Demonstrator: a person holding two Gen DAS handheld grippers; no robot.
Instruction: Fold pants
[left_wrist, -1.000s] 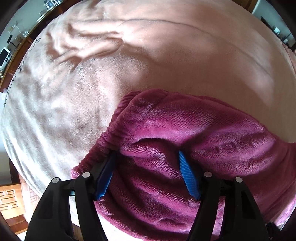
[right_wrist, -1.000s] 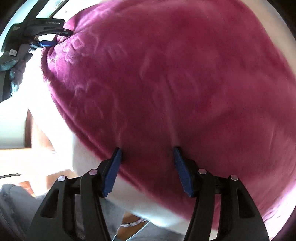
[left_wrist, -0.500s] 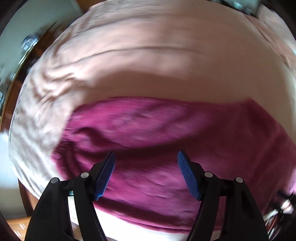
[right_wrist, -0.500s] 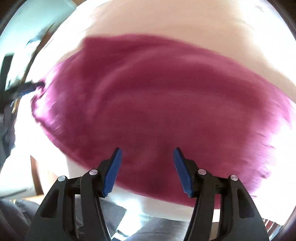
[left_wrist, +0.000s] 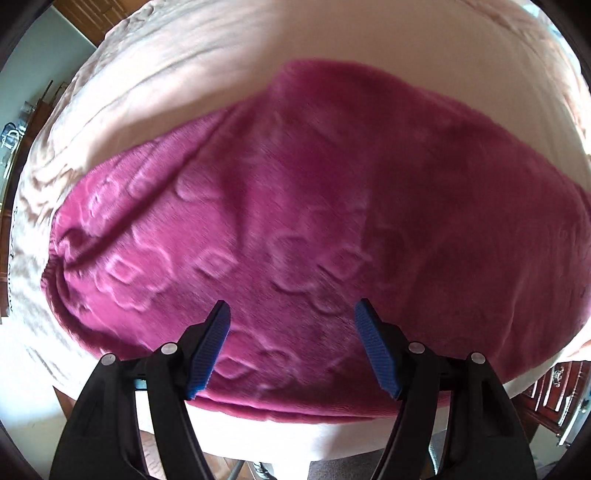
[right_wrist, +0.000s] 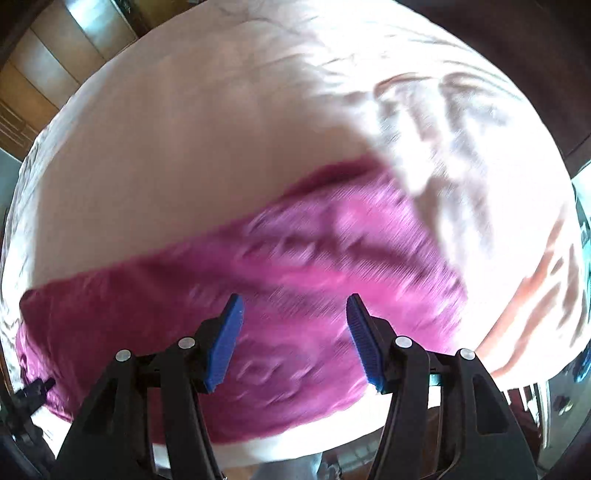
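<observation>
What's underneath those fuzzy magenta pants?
The pants lie spread on a pale pink blanket that shows on all sides of them. Whatever is directly beneath the fabric is covered, and what the blanket rests on is hidden too.

A home bedroom, pale pink blanket spread over a bed filling most of both views, wooden panelled doors upper left, dark wood drawers lower right.
</observation>
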